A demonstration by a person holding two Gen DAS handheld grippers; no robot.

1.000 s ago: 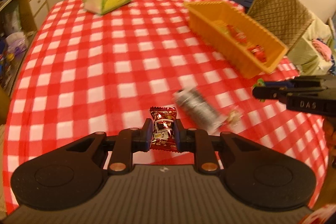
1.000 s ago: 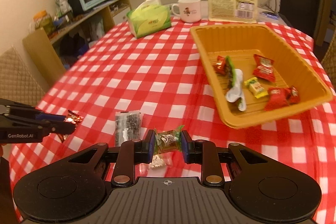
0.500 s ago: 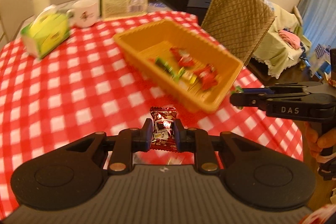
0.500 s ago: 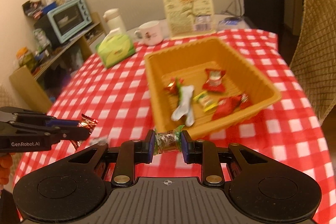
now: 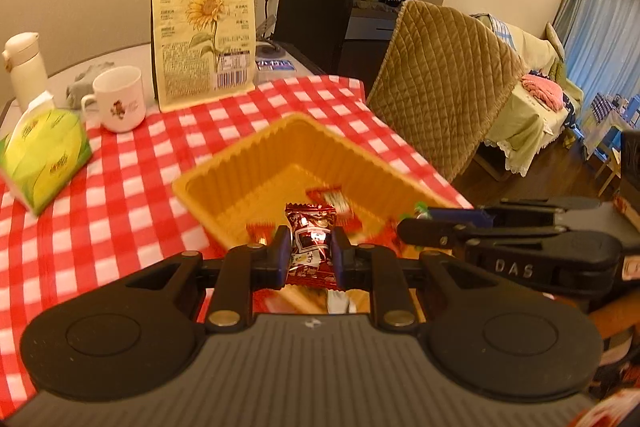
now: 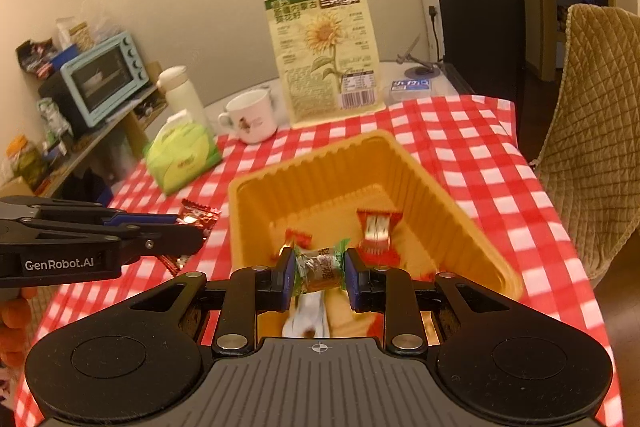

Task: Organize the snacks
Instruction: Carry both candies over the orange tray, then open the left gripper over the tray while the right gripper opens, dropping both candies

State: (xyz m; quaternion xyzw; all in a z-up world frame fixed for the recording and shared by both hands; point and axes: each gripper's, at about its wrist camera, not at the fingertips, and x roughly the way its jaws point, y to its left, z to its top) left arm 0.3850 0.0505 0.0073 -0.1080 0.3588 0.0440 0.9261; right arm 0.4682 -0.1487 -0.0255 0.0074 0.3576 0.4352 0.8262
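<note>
Delivery step of the snack tidy-up, judged by the load in each tool. Left gripper (image 5: 310, 254): jaws nearly closed, clamped on a dark red foil candy (image 5: 311, 235) standing upright between the pads. Right gripper (image 6: 319, 273): jaws a little wider, pinching a green-ended clear-wrapped candy (image 6: 320, 270) lying crosswise from pad to pad. Directly ahead of and below both sets of jaws, the orange ribbed plastic basket (image 5: 248, 155), one only, on the red-and-white checked tablecloth (image 5: 120, 195). From the right wrist view, the left gripper seen off to the left of the jaws, apparently just short of the basket's near-left wall. Next move, as a judgement: carry each candy in over the rim, hold low above the basket floor, then open the jaws and let go; care needed to keep the two tools from colliding, being close side by side. Count: two candies in the jaws, one per gripper; inside the basket, beyond the jaws, several wrapped sweets, blurred, at least three red ones and one white wrapper (image 6: 308, 315) below the right jaws, exact number not clear. Farther past the basket: one sunflower-seed bag (image 5: 204, 31) standing upright, one white mug (image 5: 118, 99), one green tissue pack (image 5: 44, 155), one white flask (image 5: 24, 67), all well apart from the jaws.
</note>
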